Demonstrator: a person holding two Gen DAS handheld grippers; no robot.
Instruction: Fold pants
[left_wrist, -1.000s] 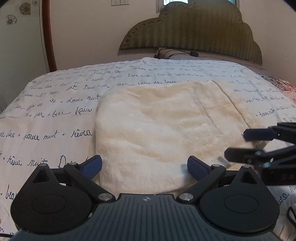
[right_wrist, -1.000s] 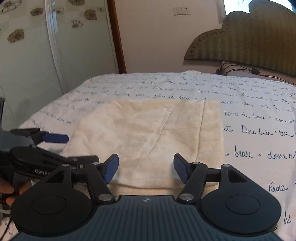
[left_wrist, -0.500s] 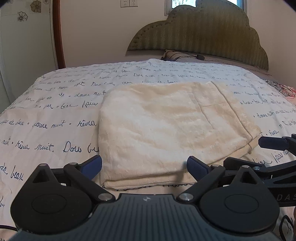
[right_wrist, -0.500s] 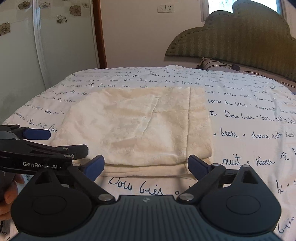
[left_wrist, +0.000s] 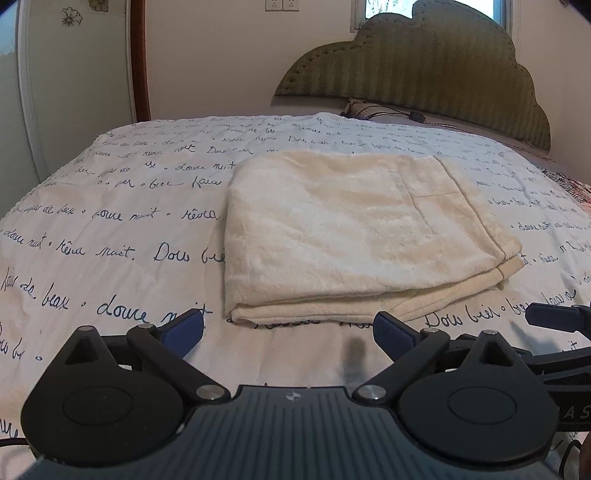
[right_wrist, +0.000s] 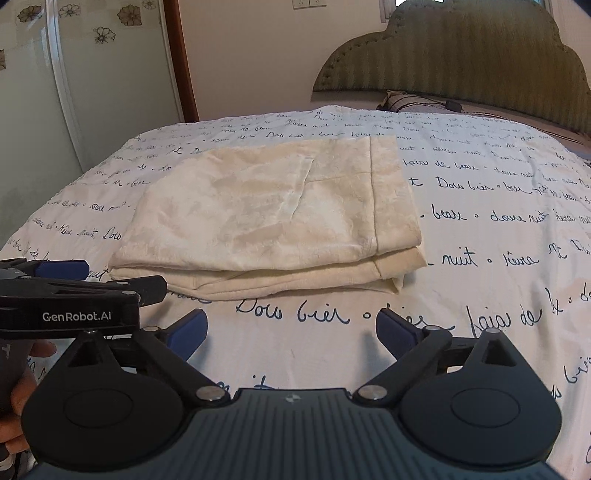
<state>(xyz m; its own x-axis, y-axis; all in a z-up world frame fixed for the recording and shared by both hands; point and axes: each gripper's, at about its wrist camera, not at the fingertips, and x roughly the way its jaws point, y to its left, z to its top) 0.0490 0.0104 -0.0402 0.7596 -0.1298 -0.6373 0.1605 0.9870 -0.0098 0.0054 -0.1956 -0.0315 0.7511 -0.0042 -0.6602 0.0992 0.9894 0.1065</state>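
Observation:
The cream plush pants (left_wrist: 351, 232) lie folded into a thick rectangle on the bed, also seen in the right wrist view as folded pants (right_wrist: 273, 218). My left gripper (left_wrist: 288, 330) hovers just short of their near edge, jaws wide apart with only bedcover between them. My right gripper (right_wrist: 291, 328) is likewise open and empty, a little back from the pants' near edge. The left gripper's fingers (right_wrist: 74, 267) show at the left of the right wrist view, beside the pants' near left corner. A blue fingertip (left_wrist: 554, 317) of the right gripper shows at the right edge of the left wrist view.
The bed carries a white bedcover (left_wrist: 122, 221) printed with blue script. A padded green headboard (left_wrist: 424, 62) and a pillow (left_wrist: 369, 109) with a cable stand at the far end. A glass wardrobe door (right_wrist: 74, 92) and a wooden frame are left. A hand (right_wrist: 18, 406) holds the left gripper.
Both grippers have drawn back off the pants toward the near side of the bed; the pants' near edge now lies ahead of the fingers. The right gripper's jaws have opened wider.

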